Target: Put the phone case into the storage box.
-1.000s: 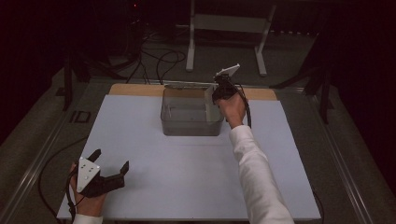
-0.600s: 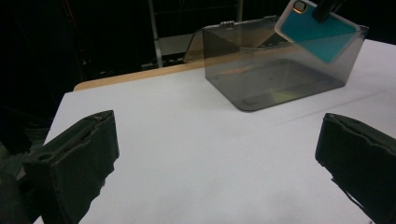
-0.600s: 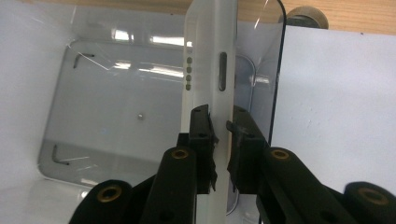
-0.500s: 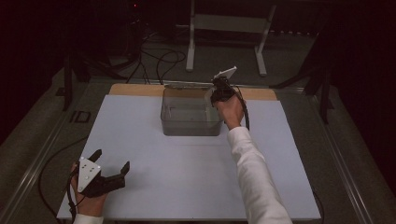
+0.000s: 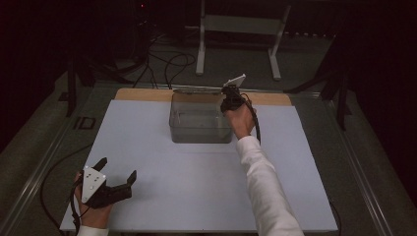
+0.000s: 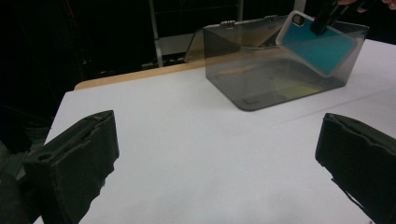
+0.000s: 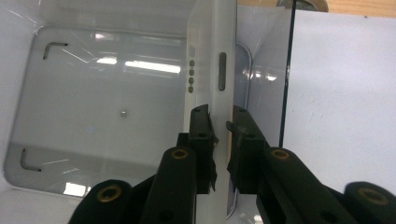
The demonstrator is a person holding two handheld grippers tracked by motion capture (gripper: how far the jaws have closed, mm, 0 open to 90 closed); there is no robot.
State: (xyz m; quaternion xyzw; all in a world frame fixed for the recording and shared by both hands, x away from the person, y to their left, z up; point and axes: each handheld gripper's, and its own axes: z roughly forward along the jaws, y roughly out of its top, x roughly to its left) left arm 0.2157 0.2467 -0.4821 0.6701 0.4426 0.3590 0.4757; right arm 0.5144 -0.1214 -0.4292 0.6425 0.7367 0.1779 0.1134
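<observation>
Since the earlier frames the right hand has edged slightly toward the far corner of the box, and the left gripper (image 5: pixel 116 183) has not shifted; it rests near the front left edge of the white table (image 5: pixel 314 196) with its jaws spread wide and nothing between them. The right gripper (image 7: pixel 220 122) is clamped narrow on the edge of a phone case (image 6: pixel 315 43), white-rimmed with a teal face, which hangs tilted inside the right end of the clear plastic box (image 5: pixel 199 120), just beside its right wall. The step in hand looks like lowering the case into the box. The next move likely calls for easing it down clear of that wall until it rests on the floor, then releasing
</observation>
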